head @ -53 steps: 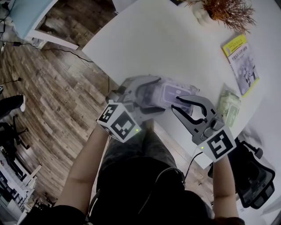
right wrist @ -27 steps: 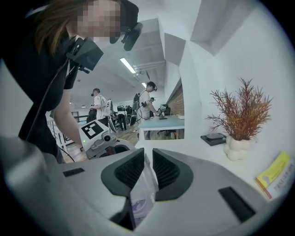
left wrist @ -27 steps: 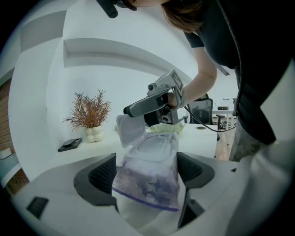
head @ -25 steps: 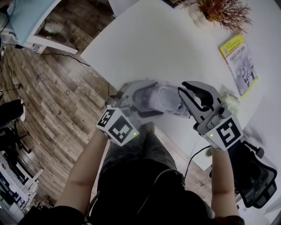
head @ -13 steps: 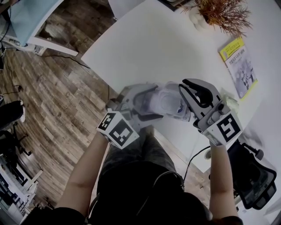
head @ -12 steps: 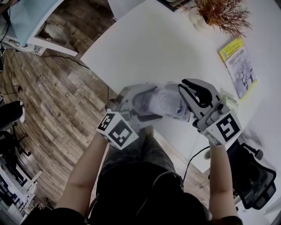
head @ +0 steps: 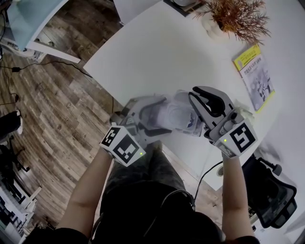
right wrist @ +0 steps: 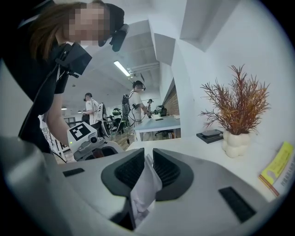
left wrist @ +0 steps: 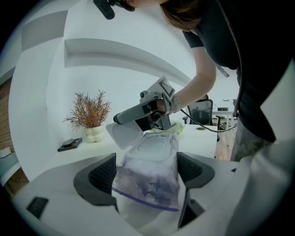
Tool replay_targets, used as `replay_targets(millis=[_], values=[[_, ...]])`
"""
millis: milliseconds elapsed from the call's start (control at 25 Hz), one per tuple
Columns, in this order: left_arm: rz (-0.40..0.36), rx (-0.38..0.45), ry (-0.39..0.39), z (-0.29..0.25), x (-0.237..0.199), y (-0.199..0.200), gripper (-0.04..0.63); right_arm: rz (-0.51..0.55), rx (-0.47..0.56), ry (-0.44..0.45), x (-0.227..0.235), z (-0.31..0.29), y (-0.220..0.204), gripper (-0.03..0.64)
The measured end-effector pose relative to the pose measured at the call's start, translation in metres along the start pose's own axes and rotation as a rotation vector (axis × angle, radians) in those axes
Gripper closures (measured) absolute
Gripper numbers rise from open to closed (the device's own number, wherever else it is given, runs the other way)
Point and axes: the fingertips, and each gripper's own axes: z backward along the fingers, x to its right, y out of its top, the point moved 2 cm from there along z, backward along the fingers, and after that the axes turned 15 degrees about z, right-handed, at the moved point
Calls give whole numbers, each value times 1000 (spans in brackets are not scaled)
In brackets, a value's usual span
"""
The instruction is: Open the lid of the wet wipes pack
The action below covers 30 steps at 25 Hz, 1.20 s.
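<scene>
Left gripper [left wrist: 146,168] was clamped on the wet wipes pack [left wrist: 148,184], held up over the near edge of the table [head: 157,52]; the pads pressed its soft sides. Right gripper [right wrist: 146,163] was closed on the lid [left wrist: 123,133], with the thin white flap pinched between its pads and raised clear of the oval frame, so the lid looked part open.

Risks, judged:
- the flap was thin and slick, so it could slip out of the narrow pinch and snap back down;
- pulling too hard or off-axis could tear the hinge or peel the frame off the film;
- the pack was squashy, so the left squeeze could let it twist or slide out while the right pulled;
- the pack hung at the table edge, so if dropped it would likely fall to the floor.

Around the table, all well apart from the pack: a dried plant in a white pot [head: 236,14], a yellow booklet [head: 252,71], a dark flat item [left wrist: 70,144] near the pot, and an office chair [head: 267,190] to the right; other people [right wrist: 137,106] stood far behind. Nothing stood in the way of the lid swing.
</scene>
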Motion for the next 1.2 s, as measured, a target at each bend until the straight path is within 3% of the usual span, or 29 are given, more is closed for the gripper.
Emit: replay_targets(millis=[760, 1200], values=[[2, 8, 4, 0, -1, 0, 175, -31, -20, 25, 9, -8, -15, 546], [9, 12, 0, 0, -1, 0, 175, 41, -67, -59, 15, -6, -28, 489]])
